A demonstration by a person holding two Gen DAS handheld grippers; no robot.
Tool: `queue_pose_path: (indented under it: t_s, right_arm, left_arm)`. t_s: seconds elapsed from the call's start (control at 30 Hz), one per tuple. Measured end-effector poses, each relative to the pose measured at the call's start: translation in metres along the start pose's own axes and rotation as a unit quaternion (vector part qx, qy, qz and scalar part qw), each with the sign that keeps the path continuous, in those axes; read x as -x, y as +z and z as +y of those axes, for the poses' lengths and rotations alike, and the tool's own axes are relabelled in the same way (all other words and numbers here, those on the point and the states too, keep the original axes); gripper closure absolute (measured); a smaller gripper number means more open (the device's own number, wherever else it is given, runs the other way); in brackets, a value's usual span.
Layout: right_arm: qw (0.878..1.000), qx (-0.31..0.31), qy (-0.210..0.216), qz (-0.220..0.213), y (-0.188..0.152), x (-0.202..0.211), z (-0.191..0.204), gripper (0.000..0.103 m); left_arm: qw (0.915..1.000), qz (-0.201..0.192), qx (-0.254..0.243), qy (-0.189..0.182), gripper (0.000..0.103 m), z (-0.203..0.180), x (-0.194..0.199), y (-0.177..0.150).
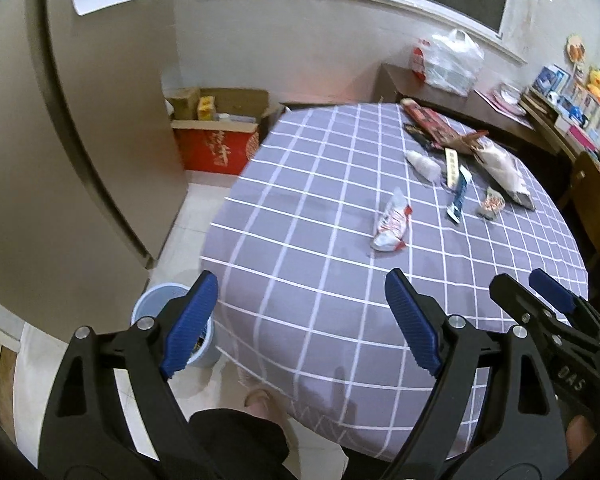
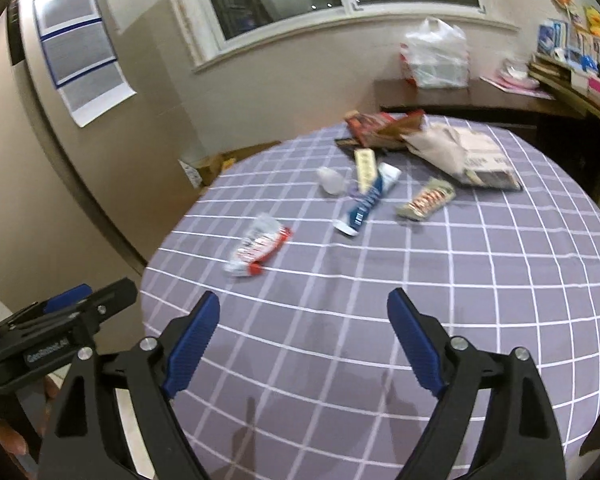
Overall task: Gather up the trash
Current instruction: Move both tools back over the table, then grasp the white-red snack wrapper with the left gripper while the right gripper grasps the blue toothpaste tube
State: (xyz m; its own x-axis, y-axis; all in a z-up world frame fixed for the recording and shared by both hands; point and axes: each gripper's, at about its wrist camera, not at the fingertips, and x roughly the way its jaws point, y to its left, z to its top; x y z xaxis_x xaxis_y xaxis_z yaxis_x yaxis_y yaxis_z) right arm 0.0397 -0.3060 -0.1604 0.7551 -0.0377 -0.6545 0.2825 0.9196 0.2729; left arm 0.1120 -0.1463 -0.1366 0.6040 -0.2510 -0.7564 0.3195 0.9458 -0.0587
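Note:
Several pieces of trash lie on the round table with a purple checked cloth (image 1: 320, 216). Nearest is a crumpled white-and-red wrapper (image 1: 392, 224) (image 2: 258, 246). Beyond it lie a blue-and-white tube (image 1: 458, 194) (image 2: 368, 200), a small patterned packet (image 1: 492, 202) (image 2: 426, 200), a white crumpled bit (image 1: 422, 164) (image 2: 332, 180), a yellow strip (image 2: 365, 168) and a paper bag (image 1: 502, 168) (image 2: 460, 152). A light blue bin (image 1: 156, 300) stands on the floor left of the table. My left gripper (image 1: 300, 324) is open and empty above the table's near edge. My right gripper (image 2: 304, 340) (image 1: 540, 288) is open and empty over the cloth.
A grey fridge or cabinet (image 1: 80, 140) stands at the left. Cardboard boxes (image 1: 220, 132) sit on the floor behind the table. A dark sideboard (image 1: 480, 100) with a plastic bag (image 1: 452, 62) and small items runs along the right wall. A wooden chair (image 1: 596, 200) is at the right.

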Motion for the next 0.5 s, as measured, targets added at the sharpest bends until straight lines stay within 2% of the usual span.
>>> queue_pose_path:
  t_s: [0.23, 0.5]
  right_arm:
    - [1.0, -0.012, -0.017, 0.018, 0.0, -0.015, -0.02, 0.019]
    - [0.999, -0.018, -0.028, 0.039, 0.008, -0.031, -0.037, 0.019]
  left_arm:
    - [0.9994, 0.014, -0.005, -0.03, 0.019, -0.014, -0.022, 0.002]
    - [0.9967, 0.02, -0.06, -0.05, 0.019, -0.047, -0.059, 0.016]
